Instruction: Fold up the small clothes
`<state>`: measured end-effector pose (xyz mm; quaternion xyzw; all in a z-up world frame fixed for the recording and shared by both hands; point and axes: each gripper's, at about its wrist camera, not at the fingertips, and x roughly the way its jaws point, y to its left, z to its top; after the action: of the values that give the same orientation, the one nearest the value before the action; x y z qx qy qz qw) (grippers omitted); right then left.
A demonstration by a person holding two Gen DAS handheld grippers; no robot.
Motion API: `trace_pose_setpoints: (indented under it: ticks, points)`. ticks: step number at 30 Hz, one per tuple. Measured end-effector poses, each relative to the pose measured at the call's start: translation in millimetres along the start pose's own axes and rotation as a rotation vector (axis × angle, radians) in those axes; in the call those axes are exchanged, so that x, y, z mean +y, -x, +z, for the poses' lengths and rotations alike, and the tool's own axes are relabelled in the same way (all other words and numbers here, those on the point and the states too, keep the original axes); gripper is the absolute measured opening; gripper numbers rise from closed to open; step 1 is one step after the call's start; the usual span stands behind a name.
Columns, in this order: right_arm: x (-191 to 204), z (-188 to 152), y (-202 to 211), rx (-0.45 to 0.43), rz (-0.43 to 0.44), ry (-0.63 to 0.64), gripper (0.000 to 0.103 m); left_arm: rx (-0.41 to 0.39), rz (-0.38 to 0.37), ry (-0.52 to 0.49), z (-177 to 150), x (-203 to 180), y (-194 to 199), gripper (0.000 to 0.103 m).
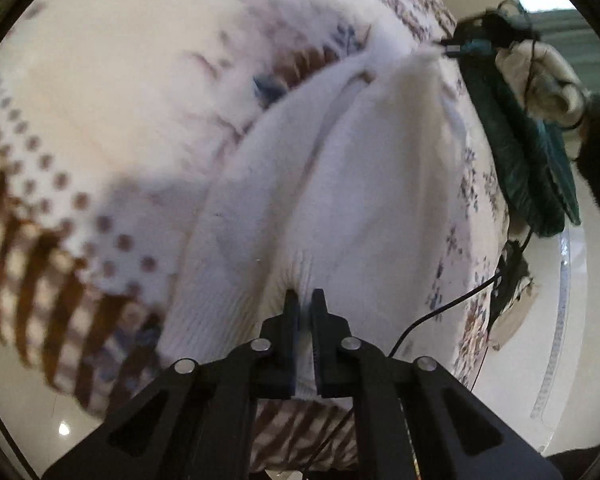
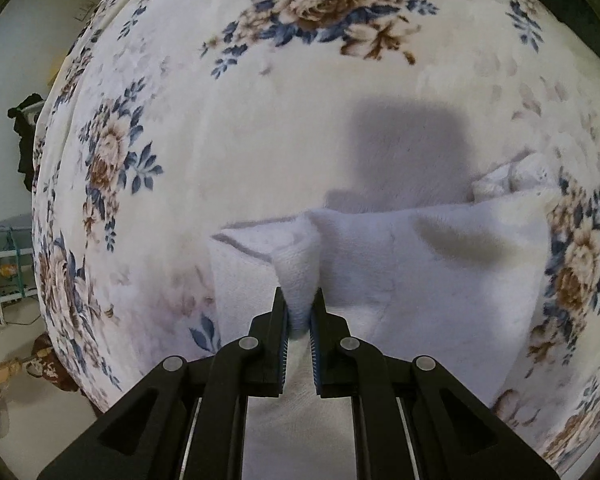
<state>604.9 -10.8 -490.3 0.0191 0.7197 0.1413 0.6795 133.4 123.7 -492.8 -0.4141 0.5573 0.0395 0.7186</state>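
While pinching a fold of white cloth between nearly closed jaws, right hand-held gripper points steeply down at a floral blanket. Cloth spread to the right of the jaws, lying on the blanket, with one bunched flap rising straight up into the blue pads. A dark square shadow cast on the blanket just beyond the cloth.

Seen from the left wrist: left hand-held gripper pressed together on the ribbed hem of the same cloth, which stretches away in long ridges toward the right hand-held gripper at the far corner. Blurred blanket beneath, dotted and striped at its edge. A black cable trailing across the lower right. A gloved hand behind the far gripper, beside dark green fabric.
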Motion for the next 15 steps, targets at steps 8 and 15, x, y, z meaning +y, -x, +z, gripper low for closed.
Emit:
trace_pose_setpoints:
  ticks: [8,15]
  points:
    - [37.1,7.8,-1.5,-0.010,-0.093,0.129,0.010,-0.089,0.030,0.077,25.6,37.7,37.5,0.004]
    - [34.6,-9.4,-14.9,0.002,-0.068,0.155,0.010,-0.069,0.016,0.032,35.3,27.2,28.8,0.004]
